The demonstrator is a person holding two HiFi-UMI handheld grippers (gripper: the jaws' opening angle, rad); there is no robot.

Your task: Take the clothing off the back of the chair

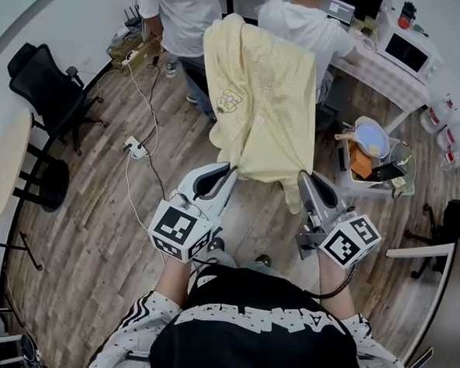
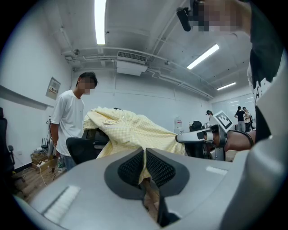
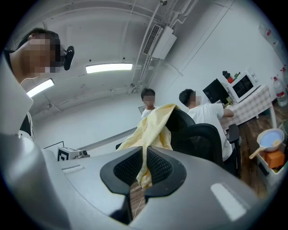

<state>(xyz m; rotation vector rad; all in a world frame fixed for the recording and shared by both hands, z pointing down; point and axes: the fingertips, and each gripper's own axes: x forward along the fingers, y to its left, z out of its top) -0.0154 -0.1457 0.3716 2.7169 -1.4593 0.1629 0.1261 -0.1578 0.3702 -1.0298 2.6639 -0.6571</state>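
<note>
Head view: the left gripper (image 1: 228, 172) and the right gripper (image 1: 305, 178) are pinching the soft pale yellow checked shirt (image 1: 264, 99).
Each of the 2 grippers is squeezing 1 bottom corner of the cloth, with its jaws pressing tight on the fabric. The grabbing part is looking done. The shirt is hanging over the top of the black office chair (image 3: 186, 126), so lifting it up and off the chair back is the job left.
</note>
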